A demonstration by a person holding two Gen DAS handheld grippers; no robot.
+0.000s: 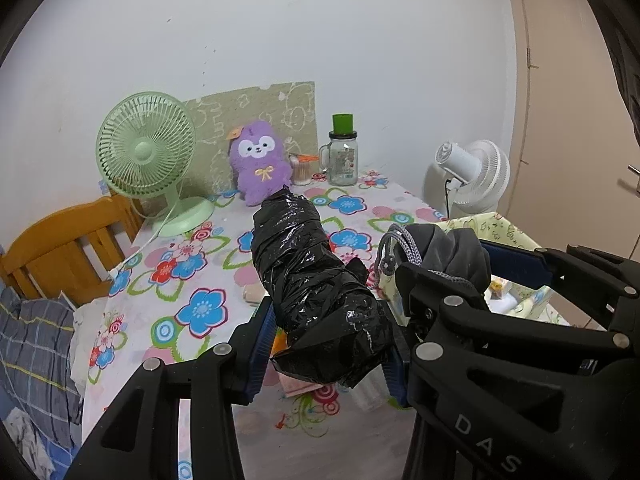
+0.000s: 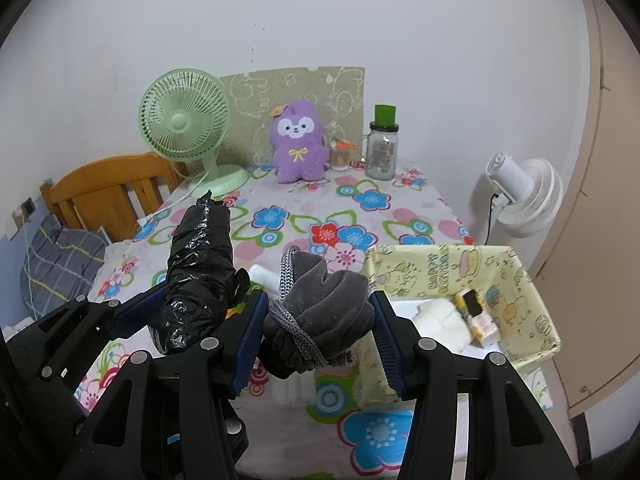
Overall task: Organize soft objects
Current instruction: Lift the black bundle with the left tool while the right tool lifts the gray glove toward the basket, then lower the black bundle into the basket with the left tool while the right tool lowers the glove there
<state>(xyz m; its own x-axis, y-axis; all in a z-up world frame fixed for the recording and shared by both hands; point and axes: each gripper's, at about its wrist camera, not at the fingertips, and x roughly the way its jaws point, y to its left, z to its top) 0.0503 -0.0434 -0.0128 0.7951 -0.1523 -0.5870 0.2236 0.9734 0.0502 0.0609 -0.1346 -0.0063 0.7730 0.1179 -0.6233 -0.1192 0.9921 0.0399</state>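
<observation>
My left gripper [image 1: 326, 356] is shut on a long bundle wrapped in black plastic [image 1: 312, 280], which points away over the flowered tablecloth [image 1: 200, 312]. Beside it on the right, my right gripper [image 2: 320, 336] is shut on a grey fabric roll tied with a grey cord [image 2: 320, 312]. Both bundles hang above the table. The black bundle [image 2: 200, 264] and the left gripper [image 2: 188, 312] show at the left of the right wrist view. The grey roll [image 1: 448, 252] appears at the right of the left wrist view.
A yellow patterned box [image 2: 516, 272] with small white and yellow items stands at the table's right. At the back are a green fan [image 2: 186, 120], a purple plush toy [image 2: 298, 144] and a glass jar with a green lid [image 2: 382, 148]. A white fan [image 2: 524, 196] stands beyond, a wooden bed frame [image 2: 104, 184] to the left.
</observation>
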